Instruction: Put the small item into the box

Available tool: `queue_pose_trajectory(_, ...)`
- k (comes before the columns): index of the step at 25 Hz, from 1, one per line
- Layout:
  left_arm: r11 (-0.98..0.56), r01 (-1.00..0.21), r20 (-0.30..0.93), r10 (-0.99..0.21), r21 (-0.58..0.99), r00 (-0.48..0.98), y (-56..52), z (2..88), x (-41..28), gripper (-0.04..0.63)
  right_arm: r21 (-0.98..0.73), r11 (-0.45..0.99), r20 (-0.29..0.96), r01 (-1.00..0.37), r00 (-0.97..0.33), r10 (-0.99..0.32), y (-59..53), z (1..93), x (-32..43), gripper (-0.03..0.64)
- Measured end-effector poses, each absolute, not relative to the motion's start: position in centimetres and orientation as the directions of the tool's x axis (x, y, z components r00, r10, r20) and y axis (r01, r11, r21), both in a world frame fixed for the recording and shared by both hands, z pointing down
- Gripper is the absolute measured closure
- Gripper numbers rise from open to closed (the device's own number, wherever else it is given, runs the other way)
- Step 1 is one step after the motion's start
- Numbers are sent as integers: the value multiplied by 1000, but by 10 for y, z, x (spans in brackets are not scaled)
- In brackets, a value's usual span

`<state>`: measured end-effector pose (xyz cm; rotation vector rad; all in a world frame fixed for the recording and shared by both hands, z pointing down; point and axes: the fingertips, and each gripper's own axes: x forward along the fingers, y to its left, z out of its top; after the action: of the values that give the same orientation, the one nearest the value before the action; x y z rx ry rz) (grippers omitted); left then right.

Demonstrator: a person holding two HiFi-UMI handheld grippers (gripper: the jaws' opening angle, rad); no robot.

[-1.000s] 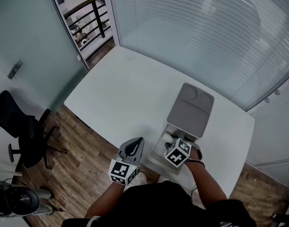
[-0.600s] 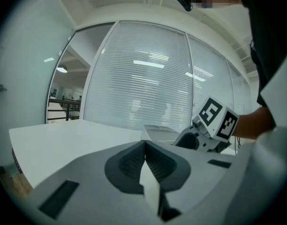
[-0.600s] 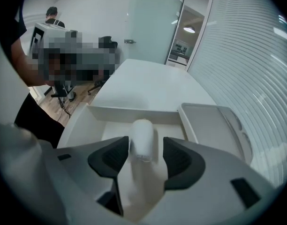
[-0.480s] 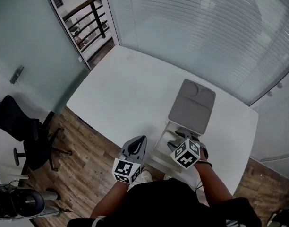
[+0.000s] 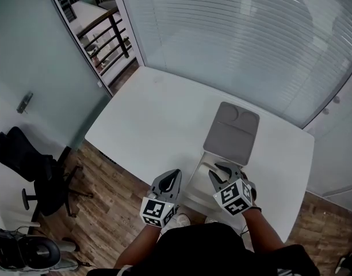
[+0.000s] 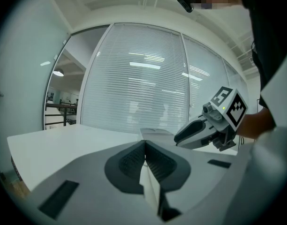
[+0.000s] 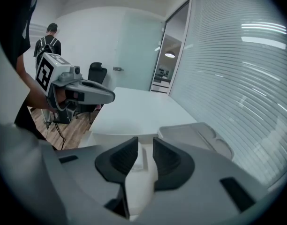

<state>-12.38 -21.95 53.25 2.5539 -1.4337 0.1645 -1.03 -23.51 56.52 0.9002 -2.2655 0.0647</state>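
The white box stands open at the table's near edge, and its grey lid lies flat behind it. My right gripper hovers over the box, its jaws a little apart and closing, with nothing pressed between the pads. Through that gap in the right gripper view a small white item shows low inside the box. My left gripper is shut and empty, held left of the box off the table's front edge. In its own view the left gripper shows pads pressed together.
The white table stretches away to the left and behind the lid. A glass wall with blinds runs along its far side. A black office chair stands on the wood floor at the left. A person stands in the room's background.
My right gripper has drawn back from inside the box toward my body and now sits higher over it. The left gripper has stayed shut and shifted slightly right.
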Motion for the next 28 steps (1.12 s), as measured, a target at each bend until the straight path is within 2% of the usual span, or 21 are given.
queue_pose_trajectory(7,-520,-847,158,-832,114,532,-217,515,-114,584,154,637,375,-755,-552,-744,-243,518,12,596)
queue_pose_trajectory(13,-540,-835,138,-824,100,550,-213,505,-105,584,51,563,193,-825,-545,-816,-241,481,35,611)
queue_pose_trajectory(18,-566,-818,121,-809,102,575,-208,498,-96,584,82,520,26,-850,-519,-854,-230,444,54,612)
queue_pose_trajectory(28,-580,-811,93,-806,75,585,-205,488,-91,584,3,454,-17,-891,-454,-891,-223,442,80,614)
